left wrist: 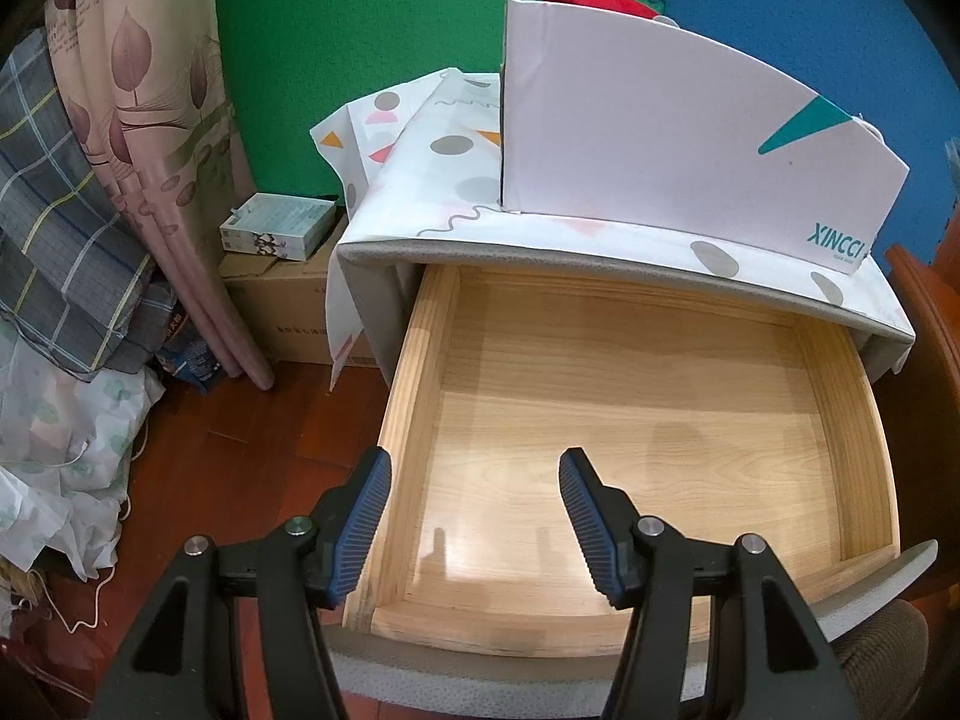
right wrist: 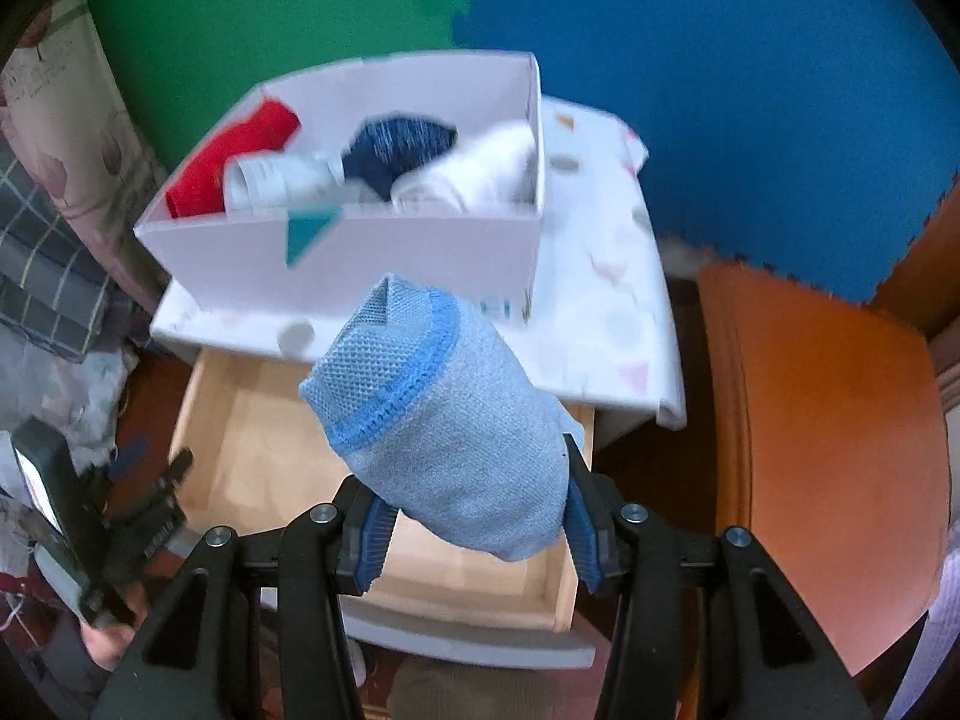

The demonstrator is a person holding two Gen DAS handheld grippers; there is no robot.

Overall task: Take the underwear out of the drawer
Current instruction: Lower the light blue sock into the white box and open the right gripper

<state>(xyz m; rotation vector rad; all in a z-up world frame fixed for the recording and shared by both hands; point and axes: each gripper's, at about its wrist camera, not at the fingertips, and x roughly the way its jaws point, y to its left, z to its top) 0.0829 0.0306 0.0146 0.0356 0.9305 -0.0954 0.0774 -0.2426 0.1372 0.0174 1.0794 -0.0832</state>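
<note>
Covering nightstand: patterned cloth (left wrist: pixel 432 180) | wall: green/blue foam mats (left wrist: pixel 360 30)

Open wooden drawer (left wrist: pixel 630 420), bare inside

Patterned-cloth-covered nightstand (left wrist: pixel 600 252) under white box (left wrist: pixel 660 138), pulled-out wooden drawer (left wrist: pixel 630 420)
</note>
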